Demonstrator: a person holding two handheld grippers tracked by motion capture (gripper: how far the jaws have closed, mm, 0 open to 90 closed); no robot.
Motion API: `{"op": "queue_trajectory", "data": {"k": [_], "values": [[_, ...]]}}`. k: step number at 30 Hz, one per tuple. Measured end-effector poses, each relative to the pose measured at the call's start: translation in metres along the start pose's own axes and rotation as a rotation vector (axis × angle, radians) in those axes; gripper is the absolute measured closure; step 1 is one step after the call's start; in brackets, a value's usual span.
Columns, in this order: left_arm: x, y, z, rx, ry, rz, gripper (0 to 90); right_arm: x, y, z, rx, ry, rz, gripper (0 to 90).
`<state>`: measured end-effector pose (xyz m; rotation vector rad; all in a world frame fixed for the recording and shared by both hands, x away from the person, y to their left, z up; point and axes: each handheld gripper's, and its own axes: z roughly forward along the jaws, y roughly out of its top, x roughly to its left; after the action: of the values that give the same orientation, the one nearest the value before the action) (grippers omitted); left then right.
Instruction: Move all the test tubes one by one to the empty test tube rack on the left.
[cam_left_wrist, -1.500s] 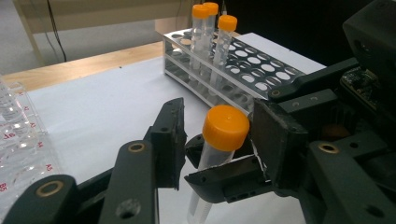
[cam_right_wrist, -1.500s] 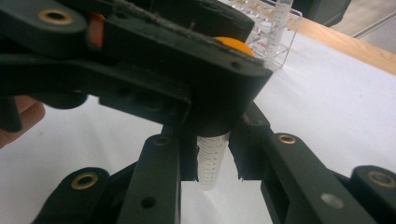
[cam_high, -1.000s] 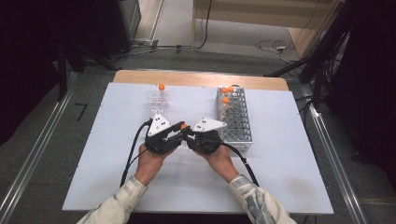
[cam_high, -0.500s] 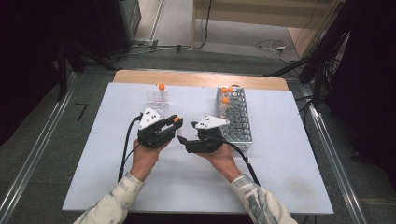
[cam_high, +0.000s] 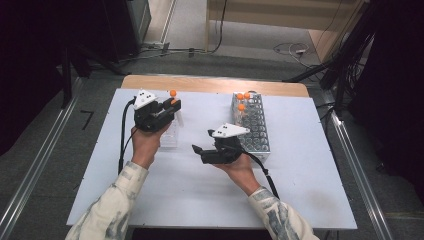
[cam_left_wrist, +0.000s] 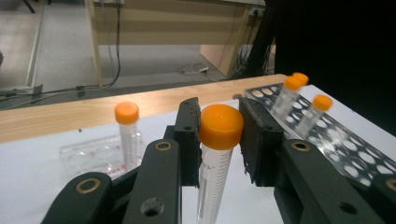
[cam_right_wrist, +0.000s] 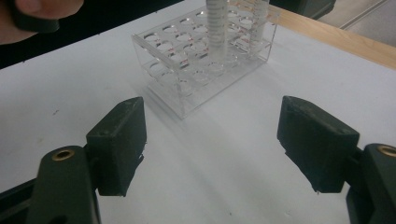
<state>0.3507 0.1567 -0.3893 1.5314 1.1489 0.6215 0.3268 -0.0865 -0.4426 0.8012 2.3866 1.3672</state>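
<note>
A white table (cam_high: 200, 200) with a wooden strip (cam_high: 215, 84) along its far edge stands on grey floor (cam_high: 40, 150). Toward the right of the table lies a long metal rack (cam_high: 255, 127) full of round holes; three orange-capped tubes (cam_high: 242, 97) stand at its far end. Beyond the table, cables (cam_high: 290, 50) trail across the floor before a pale wooden cabinet (cam_high: 280, 12). Dark equipment (cam_high: 115, 25) stands at the far left, and metal rails (cam_high: 30, 185) run along both sides of the table.
</note>
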Motion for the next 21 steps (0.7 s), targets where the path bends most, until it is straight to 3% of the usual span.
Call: {"op": "queue_trajectory", "data": {"k": [9,21], "values": [[0.017,0.016,0.018,-0.013,0.066,-0.007,70.3,-0.001,0.001,-0.003,-0.010,-0.001,0.008,22.7],[0.034,0.020,0.035,-0.031,0.143,-0.024,70.3,-0.003,0.000,-0.005,-0.010,-0.003,0.013,22.8]]}}
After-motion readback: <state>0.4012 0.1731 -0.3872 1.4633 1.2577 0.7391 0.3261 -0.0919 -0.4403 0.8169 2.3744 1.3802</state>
